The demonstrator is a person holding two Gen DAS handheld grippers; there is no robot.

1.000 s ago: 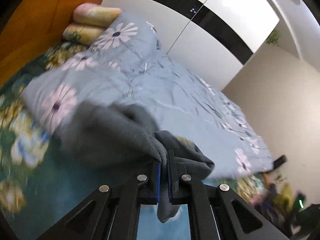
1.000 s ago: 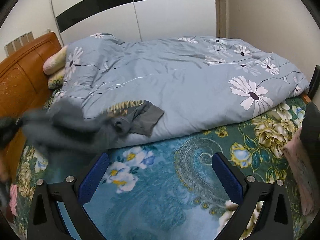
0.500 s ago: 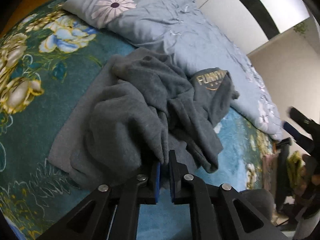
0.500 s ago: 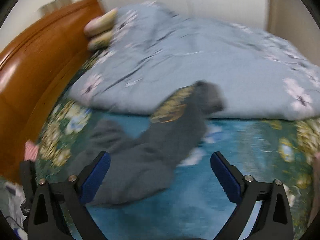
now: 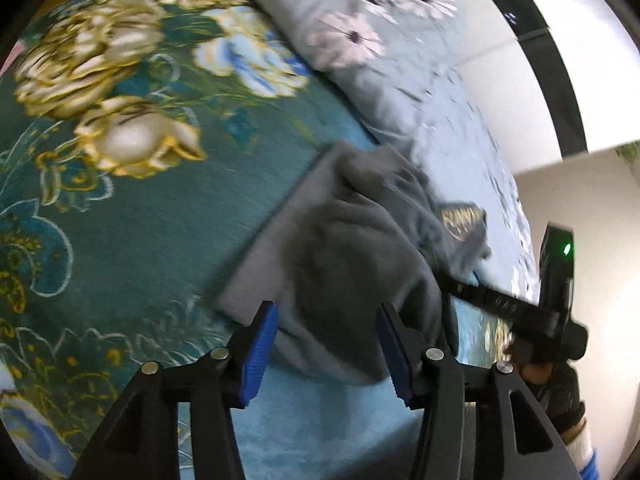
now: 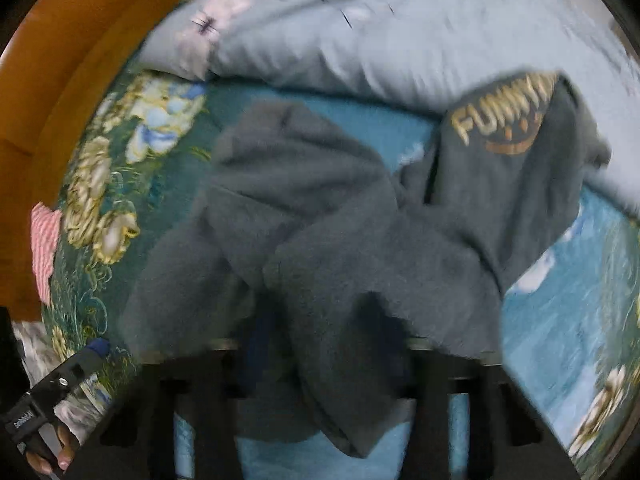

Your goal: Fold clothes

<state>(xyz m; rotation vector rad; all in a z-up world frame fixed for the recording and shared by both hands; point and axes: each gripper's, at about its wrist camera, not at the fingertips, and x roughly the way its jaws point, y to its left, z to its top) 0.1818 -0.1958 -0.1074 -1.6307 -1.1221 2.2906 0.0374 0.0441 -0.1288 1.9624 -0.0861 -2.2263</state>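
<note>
A grey sweatshirt (image 5: 360, 248) with gold lettering lies crumpled on the teal floral bedsheet (image 5: 140, 220). It fills the middle of the right wrist view (image 6: 340, 220), its printed part resting against the duvet. My left gripper (image 5: 326, 344) is open and empty, just in front of the near edge of the sweatshirt. My right gripper (image 6: 332, 344) is low over the sweatshirt's near edge; cloth covers its fingertips, so its jaws are hidden. The right gripper also shows in the left wrist view (image 5: 500, 304), reaching into the cloth from the right.
A light blue daisy-print duvet (image 6: 400, 28) lies bunched behind the sweatshirt. An orange wooden headboard (image 6: 52, 100) stands at the left, with a red striped cloth (image 6: 44, 248) by it. White wardrobe doors (image 5: 520, 80) stand beyond the bed.
My left gripper has let go of the sweatshirt and opened. My right gripper has moved down and in onto the sweatshirt's near edge, and cloth now covers its fingers.
</note>
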